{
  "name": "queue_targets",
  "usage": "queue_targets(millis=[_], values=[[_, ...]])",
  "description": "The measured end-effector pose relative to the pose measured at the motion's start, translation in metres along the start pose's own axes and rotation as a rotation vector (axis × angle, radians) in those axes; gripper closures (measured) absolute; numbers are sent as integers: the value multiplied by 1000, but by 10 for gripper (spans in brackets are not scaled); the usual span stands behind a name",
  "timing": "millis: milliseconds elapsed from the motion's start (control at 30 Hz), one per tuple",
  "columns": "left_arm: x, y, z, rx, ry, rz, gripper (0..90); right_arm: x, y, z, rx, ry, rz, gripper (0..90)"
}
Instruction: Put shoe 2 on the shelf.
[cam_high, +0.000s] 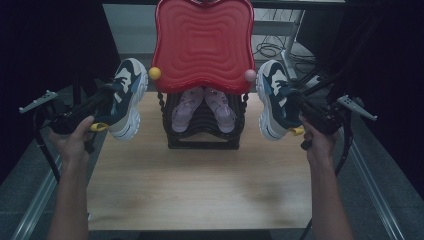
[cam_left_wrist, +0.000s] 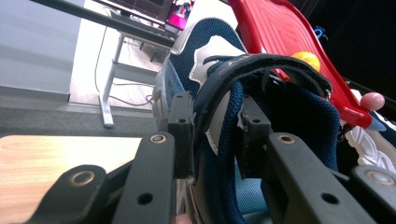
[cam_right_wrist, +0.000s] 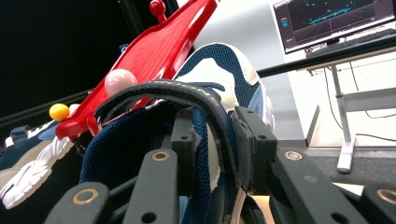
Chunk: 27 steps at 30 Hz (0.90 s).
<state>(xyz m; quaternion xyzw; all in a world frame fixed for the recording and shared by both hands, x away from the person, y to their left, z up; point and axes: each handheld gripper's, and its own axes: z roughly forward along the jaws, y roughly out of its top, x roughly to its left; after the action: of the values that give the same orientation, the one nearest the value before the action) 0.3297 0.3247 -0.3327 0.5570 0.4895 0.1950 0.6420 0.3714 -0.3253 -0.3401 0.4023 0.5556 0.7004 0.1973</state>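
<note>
Two matching navy, white and grey sneakers hang in the air on either side of a shoe rack. My left gripper (cam_high: 111, 97) is shut on the left sneaker (cam_high: 126, 95). In the left gripper view the gripper (cam_left_wrist: 217, 130) has one pad inside and one outside the collar wall of this sneaker (cam_left_wrist: 210, 51). My right gripper (cam_high: 295, 104) is shut on the right sneaker (cam_high: 273, 97) in the same way. The right gripper view shows the gripper (cam_right_wrist: 215, 135) clamping the side wall of that sneaker (cam_right_wrist: 219, 65). Both soles face outward, toes up.
The black rack (cam_high: 202, 141) stands at the back middle of the wooden table (cam_high: 200, 185), topped by a red wavy shelf (cam_high: 202, 40) with a yellow knob (cam_high: 154, 73) and a pink knob (cam_high: 250, 75). A pair of pink shoes (cam_high: 186, 107) sits beneath it. A desk with a monitor (cam_right_wrist: 331, 18) stands beyond.
</note>
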Motion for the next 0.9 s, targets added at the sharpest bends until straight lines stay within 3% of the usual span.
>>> queue_targets(millis=[200,467,900], values=[[1,6,2,-12,-18,-20,720,1,9,1,-15,0,-4,705],[-4,22,4,-27,-8,-4,720,4,22,3,-42,1,4,705],[-17,53,9,-45,18,55,720,14,42,11,-51,1,-11,705]])
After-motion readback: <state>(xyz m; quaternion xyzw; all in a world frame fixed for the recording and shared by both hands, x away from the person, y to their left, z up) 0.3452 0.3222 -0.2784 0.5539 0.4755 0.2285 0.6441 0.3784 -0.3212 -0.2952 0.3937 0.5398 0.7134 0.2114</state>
